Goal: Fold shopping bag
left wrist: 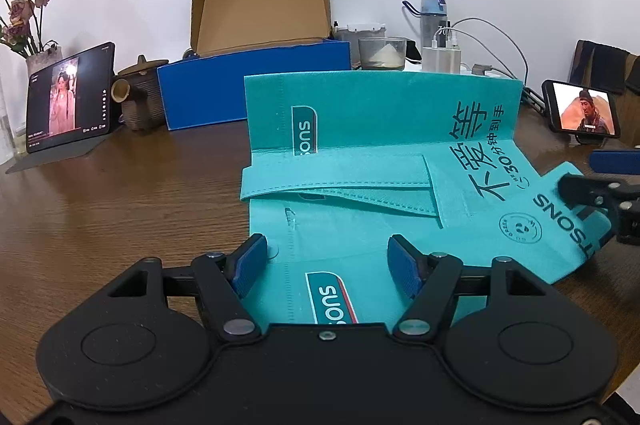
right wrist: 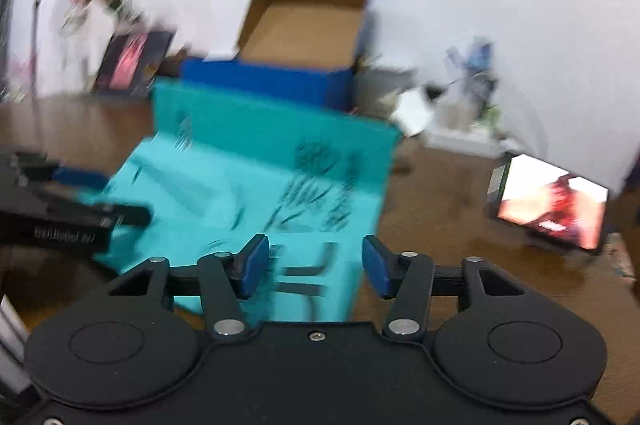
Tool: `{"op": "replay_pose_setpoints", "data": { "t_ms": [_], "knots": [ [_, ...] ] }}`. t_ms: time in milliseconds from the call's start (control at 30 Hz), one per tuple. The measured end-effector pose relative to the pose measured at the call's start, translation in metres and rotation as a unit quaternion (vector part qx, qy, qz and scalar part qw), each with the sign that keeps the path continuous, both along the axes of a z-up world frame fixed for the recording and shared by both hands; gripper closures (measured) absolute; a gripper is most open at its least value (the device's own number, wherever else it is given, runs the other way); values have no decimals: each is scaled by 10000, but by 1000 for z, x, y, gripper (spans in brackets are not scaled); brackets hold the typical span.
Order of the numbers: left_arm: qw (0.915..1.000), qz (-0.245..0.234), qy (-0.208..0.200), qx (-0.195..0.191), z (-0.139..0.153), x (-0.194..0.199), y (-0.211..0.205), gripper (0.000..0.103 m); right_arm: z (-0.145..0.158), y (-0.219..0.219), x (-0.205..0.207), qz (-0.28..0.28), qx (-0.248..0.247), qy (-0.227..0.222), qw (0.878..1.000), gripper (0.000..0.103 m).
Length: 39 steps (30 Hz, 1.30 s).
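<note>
Bag [left wrist: 360,225] of teal non-woven cloth lies on the brown table [left wrist: 120,205], mostly flat, with its far strip standing up in a crease against the blue box [left wrist: 256,93] behind it. A handle strap [left wrist: 332,181] lies across the middle, running left to right, and the right end with the printed lettering spreads toward the phone [left wrist: 584,113].

Your left gripper [left wrist: 328,265] sits over the near edge, pads spread wide with the cloth between them but not pinched. Your right gripper [right wrist: 316,265] is likewise spread, over the bag's near right part; its own view is smeared by motion, so I cannot say whether a pad touches the cloth.

Judging by the look, you will find this cloth light and soft yet springy: it holds a crease loosely, as the raised far strip shows, and a folded flap will likely lift again unless pressed. It should slide easily on the smooth wood, so pin one part while moving another. Take hold at an edge or corner, where a single layer gives the pads something to bite, and avoid grabbing the loose strap alone, since it would pull free of the panel's shape.

How far the folding has gone is not settled: one raised strip fits either a fold under way or a bag just laid down.
</note>
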State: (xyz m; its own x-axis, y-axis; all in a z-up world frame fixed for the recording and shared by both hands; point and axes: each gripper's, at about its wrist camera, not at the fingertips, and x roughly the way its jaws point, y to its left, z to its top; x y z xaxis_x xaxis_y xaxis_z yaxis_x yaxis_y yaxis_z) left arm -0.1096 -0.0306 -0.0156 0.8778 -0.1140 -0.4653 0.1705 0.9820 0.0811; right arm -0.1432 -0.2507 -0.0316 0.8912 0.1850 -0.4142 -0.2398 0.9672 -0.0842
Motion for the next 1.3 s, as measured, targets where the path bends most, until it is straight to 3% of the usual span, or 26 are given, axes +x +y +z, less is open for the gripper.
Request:
{"op": "replay_pose_setpoints", "data": {
  "t_ms": [67,200,400,533,633,700,767,833,1067,1133,1300],
  "knots": [
    [9999,-28,-44,98,0,-4,-3,37,-5,4,5,30,-11,115,9999,45],
    [9997,-123,-65,199,0,-4,-6,36,-4,-11,12,74,521,476,9975,45],
    [10000,-32,-36,77,0,-19,-6,36,-9,-6,-21,265,353,260,9987,45],
    [9998,-68,-124,-109,-5,-47,-8,24,-8,-8,-50,927,-144,-299,9951,44],
    [9996,-219,-159,-101,-6,-59,-8,24,-6,-10,-71,1509,-606,-807,9834,43],
    [9992,-367,-102,-138,-6,-58,-4,25,-5,-11,-85,1890,-911,-1143,9710,34],
    [9986,-507,-32,-151,-5,-56,0,25,-4,-13,-99,2264,-1213,-1474,9551,17],
    [9979,-621,-4,-171,-5,-56,3,25,-3,-14,-111,2626,-1498,-1758,9368,10],
    [9948,-986,26,-249,-7,-59,12,25,-17,1,-74,3616,-1882,-719,9103,9],
    [9941,-1056,39,-260,-7,-59,14,25,-20,8,-68,3682,-1988,-565,9065,9],
    [9927,-1168,37,-283,-8,-59,17,25,-21,8,-64,3535,-1989,-571,9122,25]
  ]
}}
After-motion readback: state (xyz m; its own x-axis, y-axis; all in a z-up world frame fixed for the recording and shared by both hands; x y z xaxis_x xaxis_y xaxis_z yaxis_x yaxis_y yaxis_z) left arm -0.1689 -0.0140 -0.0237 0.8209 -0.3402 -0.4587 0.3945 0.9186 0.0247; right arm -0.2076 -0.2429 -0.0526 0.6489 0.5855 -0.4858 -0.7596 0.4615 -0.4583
